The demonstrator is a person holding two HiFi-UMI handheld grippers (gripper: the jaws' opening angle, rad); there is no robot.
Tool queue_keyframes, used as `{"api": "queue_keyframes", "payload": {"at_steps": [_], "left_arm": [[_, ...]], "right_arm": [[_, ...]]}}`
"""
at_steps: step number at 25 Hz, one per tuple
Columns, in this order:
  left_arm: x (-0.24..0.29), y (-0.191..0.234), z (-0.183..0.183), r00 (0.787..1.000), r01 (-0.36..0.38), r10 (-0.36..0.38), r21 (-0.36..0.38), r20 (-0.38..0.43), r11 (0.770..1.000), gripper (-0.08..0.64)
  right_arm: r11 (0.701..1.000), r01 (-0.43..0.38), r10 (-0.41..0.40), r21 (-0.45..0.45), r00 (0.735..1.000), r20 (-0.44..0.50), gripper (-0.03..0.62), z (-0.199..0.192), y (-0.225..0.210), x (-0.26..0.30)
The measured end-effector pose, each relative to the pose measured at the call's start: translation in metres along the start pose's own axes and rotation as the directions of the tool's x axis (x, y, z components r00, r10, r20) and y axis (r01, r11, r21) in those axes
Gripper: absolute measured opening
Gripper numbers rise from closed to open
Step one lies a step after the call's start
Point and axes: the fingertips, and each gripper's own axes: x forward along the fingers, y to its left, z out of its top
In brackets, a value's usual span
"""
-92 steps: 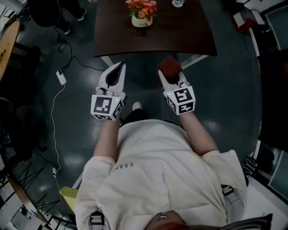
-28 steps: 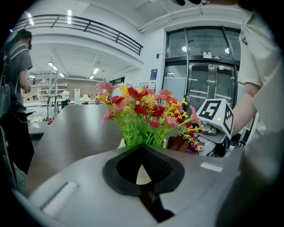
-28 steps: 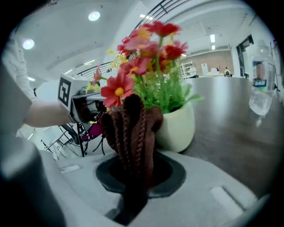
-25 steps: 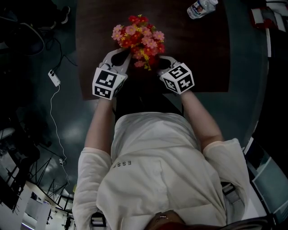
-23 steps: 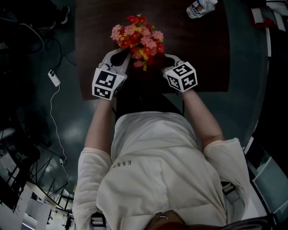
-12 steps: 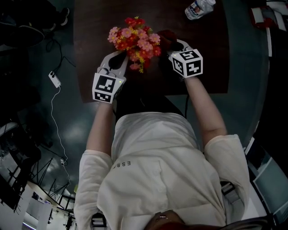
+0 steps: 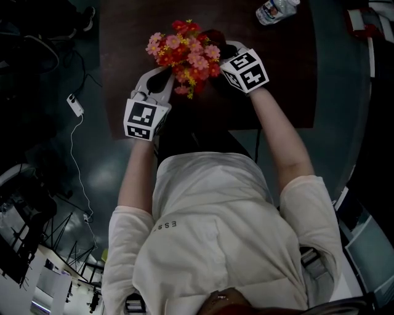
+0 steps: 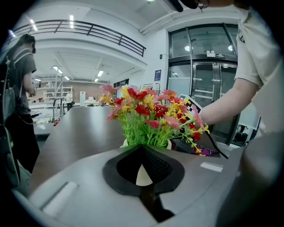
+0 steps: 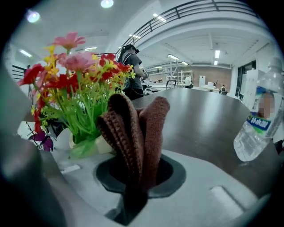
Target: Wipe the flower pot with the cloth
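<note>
A cream flower pot [image 8: 125, 142] with red, pink and yellow artificial flowers [image 7: 181, 50] stands on the dark brown table [image 7: 271, 92]. In the head view the blooms hide the pot. My left gripper [image 7: 165, 75] is shut with nothing in it. Its tips sit at the pot's near left side, and I cannot tell whether they touch it. My right gripper [image 7: 220, 46] is shut on a folded brown knitted cloth [image 9: 133, 133]. It is at the right side of the flowers, and the pot [image 9: 66, 138] lies just left of the cloth.
A plastic water bottle [image 7: 277, 9] lies on the table at the far right and also shows in the right gripper view [image 9: 259, 128]. The table's near edge [image 7: 184, 132] runs just behind my grippers. A cable and adapter [image 7: 75, 106] lie on the floor at left. A person [image 8: 20, 88] stands beyond the table.
My right gripper has carried the cloth from the near right of the flowers round to their far right side. The left gripper has stayed beside the pot.
</note>
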Motion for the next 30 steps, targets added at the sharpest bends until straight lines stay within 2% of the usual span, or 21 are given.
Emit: {"api": "queue_keyframes", "payload": {"at_steps": [8,16,20,22,26,30], "left_arm": [[0.0,0.001,0.001,1.0,0.003,-0.003,-0.019,0.004,1.0,0.012],[0.001,0.0,0.0,0.999,0.035,-0.034,0.002,-0.017,0.999,0.012],[0.001,0.0,-0.001,0.997,0.071,-0.07,0.008,-0.022,0.997,0.012],[0.001,0.0,-0.002,0.996,0.09,-0.09,0.009,-0.022,0.996,0.013],[0.0,-0.003,0.0,0.993,0.115,-0.115,-0.016,-0.018,0.993,0.013],[-0.009,-0.009,0.012,0.996,0.089,-0.087,-0.093,0.026,0.992,0.014]], "right_arm": [[1.0,0.006,-0.007,-0.03,1.0,-0.025,0.048,-0.021,0.019,-0.017],[1.0,0.018,-0.017,0.014,0.997,-0.077,0.048,-0.05,0.066,-0.032],[0.997,-0.058,0.062,0.042,0.995,-0.077,0.048,-0.056,0.103,-0.037],[0.996,-0.066,0.07,0.053,0.994,-0.081,0.048,-0.058,0.112,-0.04],[0.995,0.0,0.007,0.096,0.997,-0.071,0.048,-0.058,0.1,-0.052],[0.996,0.031,-0.026,0.088,0.998,-0.06,0.048,-0.049,0.071,-0.063]]}}
